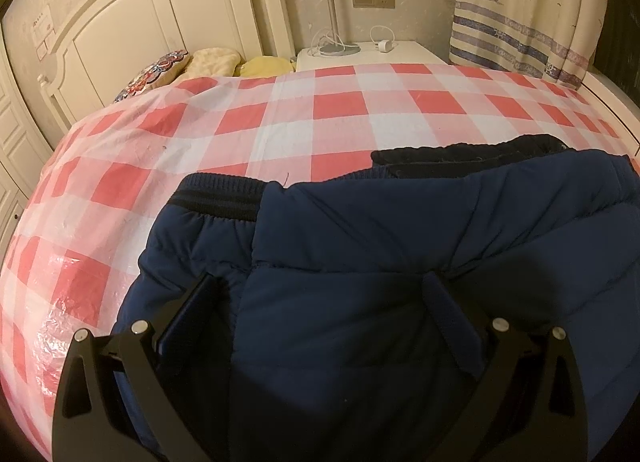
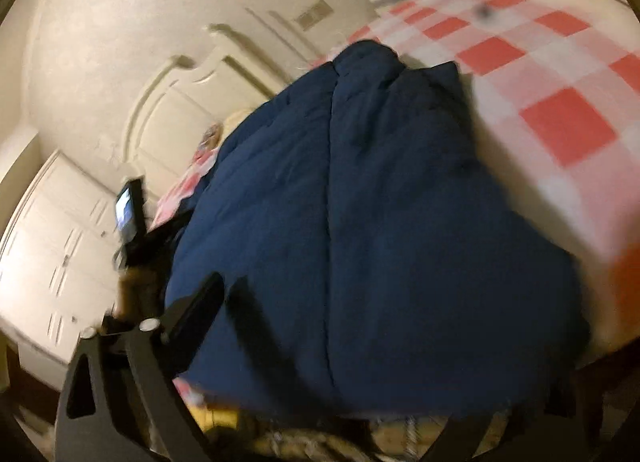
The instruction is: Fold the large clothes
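Jacket [image 1: 380, 262], navy, padded, flat on bed [image 1: 280, 122] for folding; left gripper [image 1: 320, 294] jaws spread, nothing held; right gripper [image 2: 320, 326] state unclear, blurred.

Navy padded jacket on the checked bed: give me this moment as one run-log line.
stage: mid-fold | navy padded jacket: on red-white checked bed cover | left gripper: open over jacket | right gripper: state unclear, view blurred

Black gripper [image 1: 320, 294] frames, silver screws [image 1: 139, 327]
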### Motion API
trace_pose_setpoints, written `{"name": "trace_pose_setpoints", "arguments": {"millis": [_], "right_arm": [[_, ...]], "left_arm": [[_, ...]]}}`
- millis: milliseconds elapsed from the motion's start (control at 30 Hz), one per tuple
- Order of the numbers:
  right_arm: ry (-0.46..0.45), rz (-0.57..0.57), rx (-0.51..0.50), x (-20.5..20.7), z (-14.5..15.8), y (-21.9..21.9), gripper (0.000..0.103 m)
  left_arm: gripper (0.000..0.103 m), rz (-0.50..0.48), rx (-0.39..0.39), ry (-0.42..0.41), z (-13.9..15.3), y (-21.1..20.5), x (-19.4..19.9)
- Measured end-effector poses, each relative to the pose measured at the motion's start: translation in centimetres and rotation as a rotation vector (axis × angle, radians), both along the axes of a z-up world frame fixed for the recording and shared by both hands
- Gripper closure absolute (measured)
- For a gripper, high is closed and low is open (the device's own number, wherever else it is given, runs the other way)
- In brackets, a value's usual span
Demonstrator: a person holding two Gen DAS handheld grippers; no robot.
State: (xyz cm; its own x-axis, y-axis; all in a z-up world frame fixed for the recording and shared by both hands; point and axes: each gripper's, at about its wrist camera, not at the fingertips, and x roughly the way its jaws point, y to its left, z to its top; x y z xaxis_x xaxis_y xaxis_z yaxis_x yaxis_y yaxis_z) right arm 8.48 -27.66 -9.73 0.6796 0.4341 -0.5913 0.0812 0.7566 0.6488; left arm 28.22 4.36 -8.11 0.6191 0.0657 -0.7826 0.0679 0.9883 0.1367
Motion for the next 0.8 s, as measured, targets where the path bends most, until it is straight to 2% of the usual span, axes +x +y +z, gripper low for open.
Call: {"name": "trace_pose_setpoints", "arguments": {"millis": [67, 100, 133, 167, 200, 233, 267, 300, 400, 567, 667, 700, 733, 767, 800], "right_arm": [[-0.011, -0.071, -0.006, 1.2, 0.1, 0.6, 0.004], [-0.023, -0.083, -0.007, 1.5, 0.1, 0.7, 0.008], [-0.04, -0.101, 0.0, 1.6, 0.0, 0.6, 0.016], [-0.067, -0.127, 0.033, 1.3, -0.2, 0.0, 0.034], [-0.096, -0.127, 0.083, 0.8, -0.6, -0.8, 0.045], [-0.125, -0.135, 0.132, 0.1, -0.7, -1.5, 0.051], [-0.148, -0.14, 0.152, -0.6, -0.7, -1.9, 0.06], [-0.169, -0.139, 0.162, -1.3, -0.4, -2.2, 0.064], [-0.234, -0.133, 0.152, -3.8, 1.1, -2.4, 0.068], [-0.259, -0.142, 0.128, -6.6, 1.9, -2.9, 0.069], [-0.287, -0.125, 0.069, -8.2, 2.8, -2.3, 0.069], [-0.307, -0.113, 0.04, -8.8, 3.4, -1.8, 0.069], [-0.323, -0.102, 0.016, -9.2, 3.9, -1.4, 0.069], [-0.345, -0.086, -0.023, -9.7, 4.8, -0.8, 0.069], [-0.355, -0.077, -0.046, -9.8, 5.2, -0.5, 0.069]], "left_arm": [[0.002, 0.017, 0.007, -0.003, -0.1, 0.1, 0.0], [0.002, 0.03, 0.01, -0.005, -0.1, 0.2, 0.1], [0.002, 0.048, 0.008, -0.005, -0.1, 0.5, 0.1], [0.002, 0.059, 0.002, -0.005, 0.0, 0.7, 0.2], [0.002, 0.063, -0.003, -0.003, 0.0, 0.8, 0.2], [0.002, 0.062, 0.004, -0.004, 0.0, 0.6, 0.2], [0.002, 0.061, 0.015, -0.007, 0.1, 0.5, 0.2], [0.002, 0.06, 0.031, -0.014, 0.2, 0.3, 0.2], [0.003, 0.034, 0.08, -0.051, 1.2, -1.4, -0.3], [0.003, -0.043, 0.014, -0.094, 3.8, -5.9, -0.6], [0.002, -0.089, 0.107, -0.106, 4.0, -10.2, 0.2], [0.002, -0.081, 0.18, -0.095, 3.5, -11.7, 0.9], [0.002, -0.072, 0.252, -0.055, 2.4, -13.0, 2.0], [0.002, -0.08, 0.282, -0.006, 1.4, -13.8, 2.8], [0.002, -0.081, 0.277, 0.016, 1.1, -14.0, 3.3]]}}
